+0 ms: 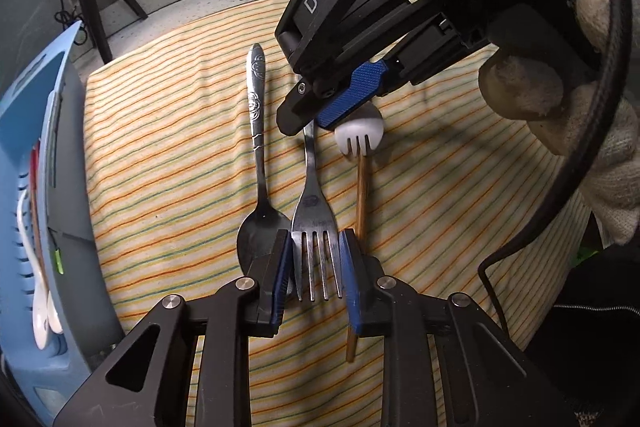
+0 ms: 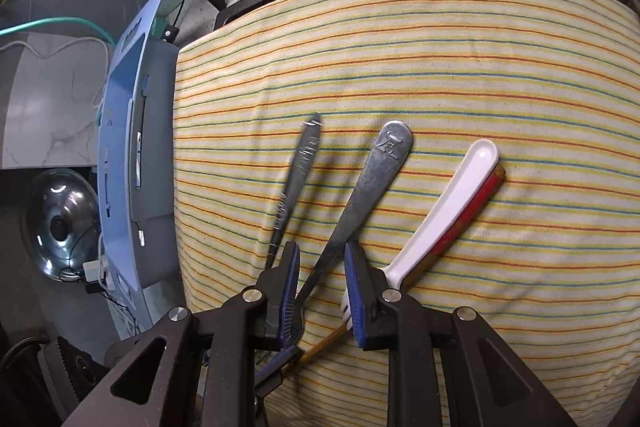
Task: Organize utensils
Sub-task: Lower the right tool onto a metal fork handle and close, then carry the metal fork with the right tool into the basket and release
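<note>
Left wrist view: on a striped cloth (image 1: 168, 163), a steel fork (image 1: 314, 223) lies with its tines between the blue pads of the left gripper (image 1: 314, 267), which close in on the fork's head; whether both pads press it cannot be told. A steel spoon (image 1: 260, 187) lies just left of the fork, a chopstick (image 1: 362, 195) just right. The right gripper (image 1: 320, 107), held by a gloved hand (image 1: 560, 99), is closed on the fork's handle, above a white spoon (image 1: 360, 135). A blue rack (image 1: 44, 187) stands at the cloth's left edge.

Right wrist view: the right gripper (image 2: 322, 291) straddles the fork (image 2: 372, 183) handle, jaws narrow. The steel spoon (image 2: 298, 179) lies left of the fork; the white spoon (image 2: 444, 207) and a red-ended chopstick (image 2: 472, 211) lie right. The rack (image 2: 128, 147) stands left of the cloth (image 2: 440, 67).
</note>
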Demonstrator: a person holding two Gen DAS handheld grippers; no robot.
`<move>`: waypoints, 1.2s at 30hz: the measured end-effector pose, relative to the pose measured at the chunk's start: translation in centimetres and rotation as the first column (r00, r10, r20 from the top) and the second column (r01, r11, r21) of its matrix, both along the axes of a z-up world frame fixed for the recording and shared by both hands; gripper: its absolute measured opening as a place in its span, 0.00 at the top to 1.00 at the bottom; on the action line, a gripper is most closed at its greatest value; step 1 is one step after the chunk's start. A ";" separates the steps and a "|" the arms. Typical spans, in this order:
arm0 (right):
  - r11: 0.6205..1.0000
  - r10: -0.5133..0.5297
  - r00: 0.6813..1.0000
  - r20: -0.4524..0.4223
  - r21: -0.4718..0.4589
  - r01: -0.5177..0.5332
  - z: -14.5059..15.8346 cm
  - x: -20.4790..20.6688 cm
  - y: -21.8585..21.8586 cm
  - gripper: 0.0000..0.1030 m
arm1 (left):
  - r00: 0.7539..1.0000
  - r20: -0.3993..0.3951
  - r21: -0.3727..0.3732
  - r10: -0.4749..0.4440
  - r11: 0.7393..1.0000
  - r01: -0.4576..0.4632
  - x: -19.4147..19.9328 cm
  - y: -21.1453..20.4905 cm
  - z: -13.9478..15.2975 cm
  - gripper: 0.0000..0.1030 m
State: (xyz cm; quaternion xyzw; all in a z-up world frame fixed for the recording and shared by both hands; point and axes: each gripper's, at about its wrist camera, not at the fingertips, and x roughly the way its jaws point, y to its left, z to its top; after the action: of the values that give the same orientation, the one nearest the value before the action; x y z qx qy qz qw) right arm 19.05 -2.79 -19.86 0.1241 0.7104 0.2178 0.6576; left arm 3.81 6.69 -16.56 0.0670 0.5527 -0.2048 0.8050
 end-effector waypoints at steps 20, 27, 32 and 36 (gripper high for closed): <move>0.992 -0.084 0.996 -0.014 0.091 0.085 1.1 -0.2 -1.4 0.90 | 0.999 0.029 -0.045 0.024 0.999 -0.023 -0.7 1.4 1.9 0.78; 0.990 -0.072 0.997 0.018 0.126 0.069 2.9 0.2 0.0 0.91 | 0.996 0.070 -0.054 0.058 0.997 -0.055 -1.1 3.2 3.8 0.78; 0.987 -0.049 0.998 0.048 0.157 0.041 4.5 1.2 2.2 0.91 | 0.990 0.109 -0.052 0.094 0.995 -0.088 -1.5 5.7 5.6 0.78; 0.983 -0.025 0.998 0.066 0.181 0.012 5.6 2.0 4.7 0.91 | 0.983 0.129 -0.052 0.128 0.991 -0.122 -1.4 7.5 6.4 0.78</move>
State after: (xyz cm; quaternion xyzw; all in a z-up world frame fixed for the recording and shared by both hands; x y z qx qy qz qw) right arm 21.04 1.90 -14.23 0.1821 0.6639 0.2791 0.6695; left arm 2.38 14.19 -10.12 0.0277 0.4967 -0.1611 0.8524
